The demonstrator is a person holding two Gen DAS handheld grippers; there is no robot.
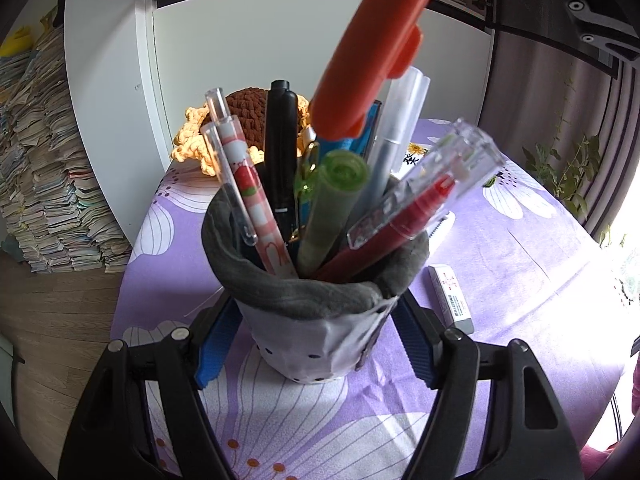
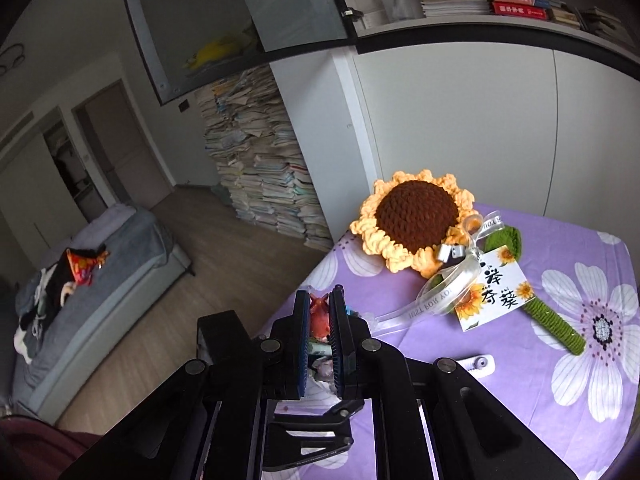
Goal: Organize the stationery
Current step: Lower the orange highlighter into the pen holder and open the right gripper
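A grey-and-white fabric pen holder [image 1: 320,312] stands on the purple flowered tablecloth [image 1: 520,264]. My left gripper [image 1: 316,332] is shut on it, blue pads pressing both sides. It holds several pens: a black one [image 1: 282,144], a green one [image 1: 332,208], a pink checked one [image 1: 256,196] and a clear case with a red pen [image 1: 424,188]. An orange utility knife [image 1: 372,52] hangs tilted above the holder, its lower end among the pens. My right gripper [image 2: 320,320] is shut on the orange knife [image 2: 320,312], seen between its pads. A white eraser [image 1: 450,294] lies right of the holder.
A crocheted sunflower [image 2: 416,220] with a green stem, ribbon and card [image 2: 492,292] lies at the table's back. A white clip-like piece [image 2: 478,364] lies on the cloth. White cabinets stand behind the table, stacked books [image 2: 264,176] on the floor to the left, plants [image 1: 568,168] to the right.
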